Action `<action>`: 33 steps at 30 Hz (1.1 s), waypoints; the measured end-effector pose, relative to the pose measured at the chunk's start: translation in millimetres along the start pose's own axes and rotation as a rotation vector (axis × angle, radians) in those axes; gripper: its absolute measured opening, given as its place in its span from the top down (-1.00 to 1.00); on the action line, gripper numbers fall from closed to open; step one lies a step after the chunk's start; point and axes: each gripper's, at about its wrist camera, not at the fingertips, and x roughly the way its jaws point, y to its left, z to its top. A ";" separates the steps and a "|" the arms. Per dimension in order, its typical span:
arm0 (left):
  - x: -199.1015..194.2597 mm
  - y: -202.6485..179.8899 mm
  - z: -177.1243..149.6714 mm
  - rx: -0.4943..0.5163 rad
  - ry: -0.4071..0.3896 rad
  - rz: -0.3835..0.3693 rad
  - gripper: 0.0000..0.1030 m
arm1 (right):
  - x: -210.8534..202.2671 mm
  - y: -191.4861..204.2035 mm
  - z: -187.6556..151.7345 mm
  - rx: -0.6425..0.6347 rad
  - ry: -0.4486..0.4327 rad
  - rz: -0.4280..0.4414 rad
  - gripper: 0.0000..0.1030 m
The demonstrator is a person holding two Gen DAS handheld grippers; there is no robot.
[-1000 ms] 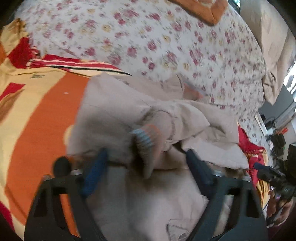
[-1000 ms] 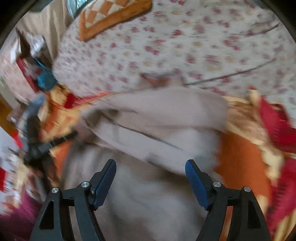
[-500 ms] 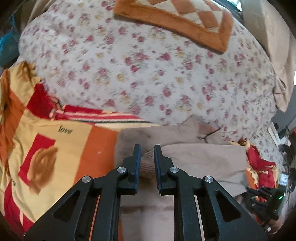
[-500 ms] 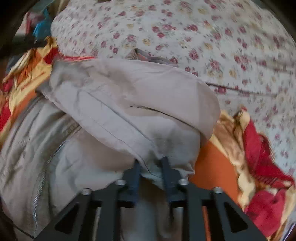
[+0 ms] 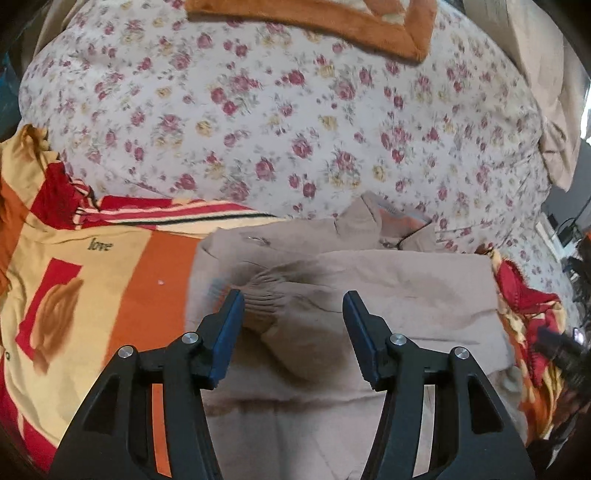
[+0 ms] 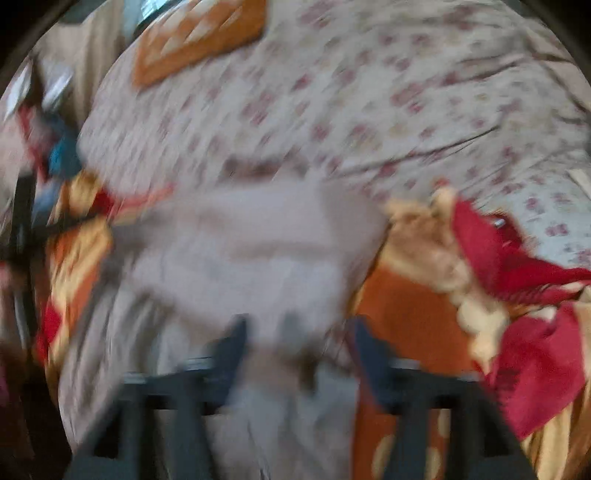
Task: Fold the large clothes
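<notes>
Left wrist view: left gripper (image 5: 293, 308) has its jaws spread wide, holding nothing — the blue pads (image 5: 226, 334) hang over a beige jacket (image 5: 369, 295) on the bed. Jacket lies partly folded on an orange-red-yellow blanket (image 5: 110, 280), its long axis running from 6 o'clock up to 12 o'clock, collar end (image 5: 391, 221) pointing to 12–1 o'clock and touching the floral quilt (image 5: 277, 122). A folded sleeve with a ribbed cuff (image 5: 266, 299) lies across the body between the jaws, cuff end toward 9–10 o'clock. Word "love" (image 5: 100, 245) printed on the blanket at 9 o'clock. Orange-trimmed checkered cushion (image 5: 332, 22) on the quilt at 12 o'clock. Right wrist view is heavily motion-blurred: right gripper (image 6: 297, 350) jaws appear parted, a fold of the jacket (image 6: 258, 251) lies between them, but grip or contact cannot be told. Jacket fills the middle of that view, blanket (image 6: 424, 314) bunched at 3 o'clock, quilt (image 6: 369, 92) beyond at 12, cushion (image 6: 195, 40) at 11 o'clock. No containers seen — cluttered floor items at the frame edges too blurred to name.
</notes>
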 end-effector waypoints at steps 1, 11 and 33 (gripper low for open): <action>9.0 -2.9 -1.0 -0.001 0.015 0.019 -0.07 | 3.0 -0.6 6.3 0.016 -0.007 0.003 -0.29; 77.5 12.5 -32.9 -0.019 0.172 0.135 -0.10 | 127.5 -7.2 62.3 0.090 0.074 -0.153 0.11; 50.8 1.4 -38.0 0.011 0.143 0.115 -0.20 | 84.9 -19.3 17.6 0.220 0.092 0.065 0.95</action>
